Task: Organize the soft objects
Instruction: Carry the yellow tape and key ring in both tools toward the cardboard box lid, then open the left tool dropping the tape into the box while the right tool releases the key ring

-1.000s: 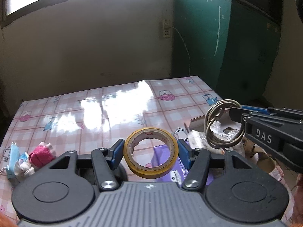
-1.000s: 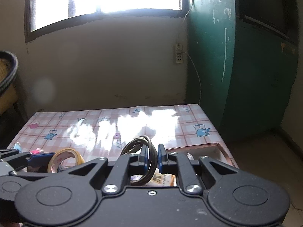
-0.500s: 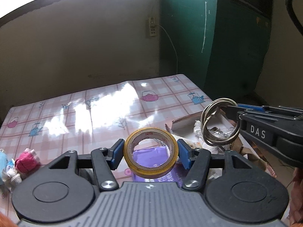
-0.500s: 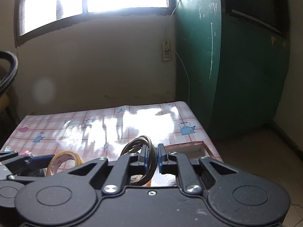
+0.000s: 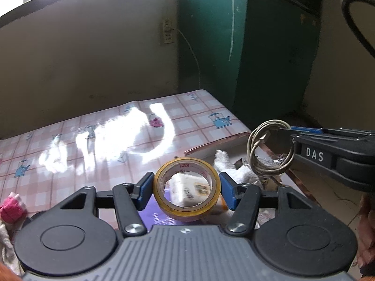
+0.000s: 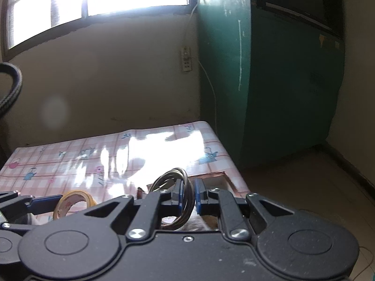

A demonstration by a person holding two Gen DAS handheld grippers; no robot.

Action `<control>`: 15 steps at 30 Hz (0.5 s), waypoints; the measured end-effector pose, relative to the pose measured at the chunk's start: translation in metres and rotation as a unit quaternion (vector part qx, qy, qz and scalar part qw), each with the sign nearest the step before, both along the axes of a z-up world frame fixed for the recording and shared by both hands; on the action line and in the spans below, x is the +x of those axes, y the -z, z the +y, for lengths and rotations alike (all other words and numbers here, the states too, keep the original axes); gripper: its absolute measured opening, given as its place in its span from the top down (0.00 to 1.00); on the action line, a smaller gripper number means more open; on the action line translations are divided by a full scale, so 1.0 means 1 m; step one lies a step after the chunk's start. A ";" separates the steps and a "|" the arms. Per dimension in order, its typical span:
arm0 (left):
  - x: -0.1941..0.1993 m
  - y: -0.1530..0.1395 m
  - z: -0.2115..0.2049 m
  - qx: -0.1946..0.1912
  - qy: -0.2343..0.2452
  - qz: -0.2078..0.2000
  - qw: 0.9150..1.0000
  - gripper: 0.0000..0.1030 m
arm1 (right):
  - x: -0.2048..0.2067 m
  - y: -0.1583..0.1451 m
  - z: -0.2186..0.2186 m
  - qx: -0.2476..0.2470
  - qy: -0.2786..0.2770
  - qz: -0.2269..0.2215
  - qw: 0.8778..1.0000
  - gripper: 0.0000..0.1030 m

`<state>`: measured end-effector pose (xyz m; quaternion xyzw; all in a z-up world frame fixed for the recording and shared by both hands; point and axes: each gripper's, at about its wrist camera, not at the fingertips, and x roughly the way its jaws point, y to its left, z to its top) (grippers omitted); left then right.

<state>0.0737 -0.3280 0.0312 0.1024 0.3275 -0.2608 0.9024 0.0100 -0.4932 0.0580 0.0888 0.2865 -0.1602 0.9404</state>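
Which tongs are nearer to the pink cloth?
Left. The left tongs, gripping the tape, are beside the pink cloth; the right tongs hold the cable on the far side.

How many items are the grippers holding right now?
2. The yellow tape roll sits clamped in the left gripper; the coiled cable is pinched in the right gripper, above the open box.
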 end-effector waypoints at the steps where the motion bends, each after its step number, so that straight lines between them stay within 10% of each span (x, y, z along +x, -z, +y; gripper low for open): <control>1: 0.000 0.001 -0.003 0.000 0.002 0.000 1.000 0.40 | 0.000 0.001 -0.004 0.000 0.003 0.001 1.000 0.89; 15: 0.003 0.019 -0.037 -0.022 0.068 0.036 0.997 0.40 | 0.028 0.014 -0.053 0.010 0.019 0.040 0.999 0.88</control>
